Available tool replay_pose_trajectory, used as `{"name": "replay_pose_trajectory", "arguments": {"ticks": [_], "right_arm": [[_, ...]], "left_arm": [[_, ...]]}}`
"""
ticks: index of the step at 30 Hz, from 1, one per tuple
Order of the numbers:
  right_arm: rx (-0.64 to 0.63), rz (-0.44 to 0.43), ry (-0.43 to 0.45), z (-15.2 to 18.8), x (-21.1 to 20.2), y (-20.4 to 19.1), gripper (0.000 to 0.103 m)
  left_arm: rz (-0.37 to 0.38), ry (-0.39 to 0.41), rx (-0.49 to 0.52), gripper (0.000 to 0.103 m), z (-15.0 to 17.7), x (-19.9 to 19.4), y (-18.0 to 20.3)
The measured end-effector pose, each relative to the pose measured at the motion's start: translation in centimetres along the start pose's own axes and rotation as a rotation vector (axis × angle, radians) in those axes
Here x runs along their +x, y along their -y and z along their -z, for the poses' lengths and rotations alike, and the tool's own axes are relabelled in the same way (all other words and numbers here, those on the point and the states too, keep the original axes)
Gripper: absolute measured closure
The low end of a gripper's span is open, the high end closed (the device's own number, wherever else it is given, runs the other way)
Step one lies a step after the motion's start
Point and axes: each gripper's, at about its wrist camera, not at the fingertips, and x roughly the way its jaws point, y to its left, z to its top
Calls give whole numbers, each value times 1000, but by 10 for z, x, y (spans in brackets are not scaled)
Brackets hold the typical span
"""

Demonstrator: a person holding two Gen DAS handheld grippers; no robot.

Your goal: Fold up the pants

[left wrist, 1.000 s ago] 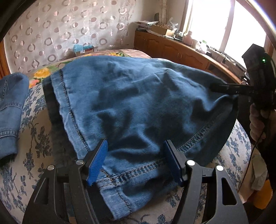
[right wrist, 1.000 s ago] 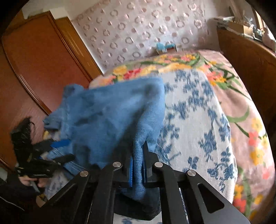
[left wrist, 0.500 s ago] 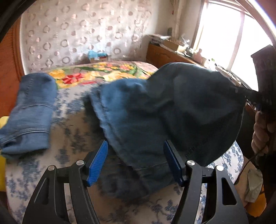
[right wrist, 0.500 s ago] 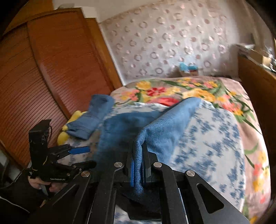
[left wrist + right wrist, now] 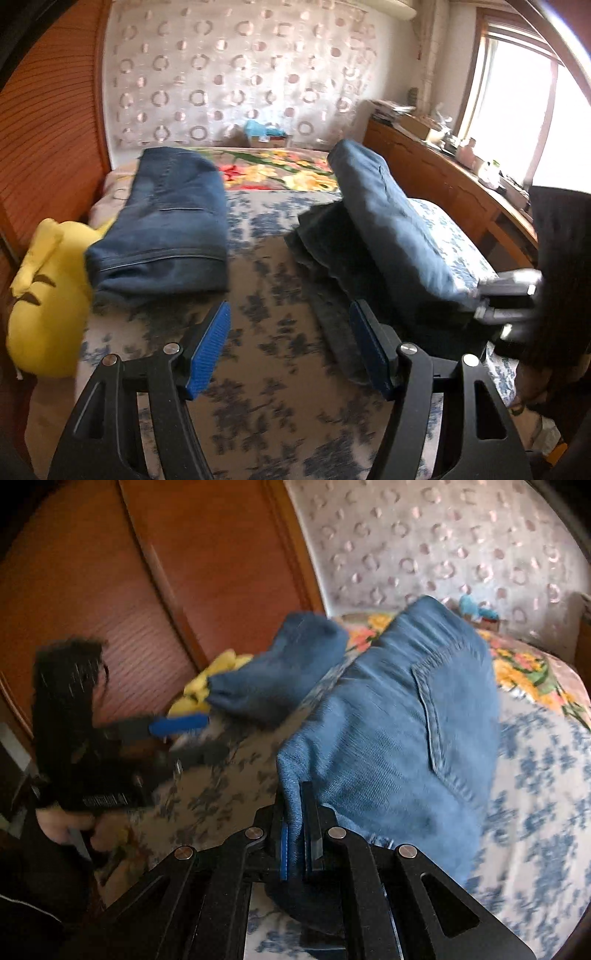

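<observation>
The blue jeans [image 5: 406,720] lie bunched on the right half of the bed, back pocket up, with one edge lifted. My right gripper [image 5: 295,834] is shut on that edge; in the left wrist view it [image 5: 480,295] shows blurred at the near end of the jeans [image 5: 388,229]. My left gripper [image 5: 290,343] stands open over bare bedspread, left of the jeans and clear of them, with nothing between its blue pads. The right wrist view shows the left gripper [image 5: 188,738] open at the bed's left edge. A second, folded pair of jeans [image 5: 166,221] rests at the far left.
The bed [image 5: 280,406] has a blue-flowered cover. A yellow plush toy [image 5: 44,295] lies at its left edge beside a wooden panelled wall [image 5: 55,129]. A wooden sideboard [image 5: 443,184] with clutter runs along the right under the window. A small box [image 5: 266,133] sits at the head.
The right gripper swung the jeans' edge over and toward the right. The left gripper, earlier open around the hem, has drawn left and off the cloth.
</observation>
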Motion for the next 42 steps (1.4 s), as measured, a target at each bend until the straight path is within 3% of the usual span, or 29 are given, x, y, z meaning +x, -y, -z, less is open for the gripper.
{"name": "replay_pose_trajectory", "arguments": {"ticks": [5, 10, 13, 18, 22, 31, 34, 40, 42], "right_arm": [[4, -5, -66, 8, 29, -6, 97], [28, -15, -49, -4, 17, -9, 78], [13, 1, -9, -6, -7, -4, 71], [7, 107, 73, -22, -45, 19, 58], [4, 213, 83, -32, -48, 49, 57], [61, 225, 47, -67, 6, 103, 57], [55, 230, -7, -80, 35, 120, 57], [73, 214, -64, -91, 77, 134, 38], [90, 212, -83, -91, 89, 141, 36]], "left_arm": [[-21, 8, -26, 35, 0, -3, -11], [-12, 11, -22, 35, -2, -1, -8], [2, 13, -7, 35, -4, -1, 2], [46, 16, 26, 35, -11, 9, 23], [73, -8, 53, 35, -15, 26, 41], [53, -126, 111, 35, 3, 61, 60], [48, -147, 89, 35, 9, 64, 54], [35, -170, 73, 35, 20, 67, 49], [39, -174, 69, 35, 24, 67, 48]]}}
